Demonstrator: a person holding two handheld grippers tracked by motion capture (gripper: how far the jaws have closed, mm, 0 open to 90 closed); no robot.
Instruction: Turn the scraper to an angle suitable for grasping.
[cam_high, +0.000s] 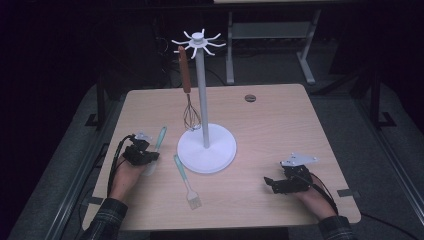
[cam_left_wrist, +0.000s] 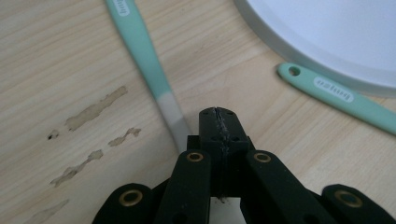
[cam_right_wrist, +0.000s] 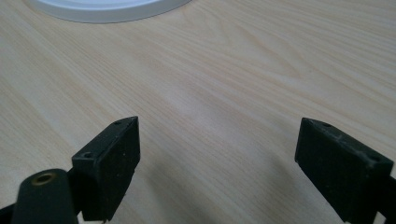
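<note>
Left claw (cam_left_wrist: 218, 122) clenched, nothing gripped; spatula (cam_left_wrist: 144, 56) lies just beside on bench (cam_high: 280, 120). Jaws to be opened, then closed across handle. Right claw (cam_right_wrist: 217, 154) released, idle. Brush (cam_high: 185, 180) left alone. Hanging hole to be kept free for stand (cam_high: 205, 90).

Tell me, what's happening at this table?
A person sits at a light wooden table with a black two-jaw gripper in each hand. The left gripper is shut, resting beside a mint-green spatula; whether anything is pinched between its jaws I cannot tell. The right gripper lies open over bare wood. A brown-handled wire whisk hangs on a white utensil stand, and a mint-green basting brush lies in front of it.
</note>
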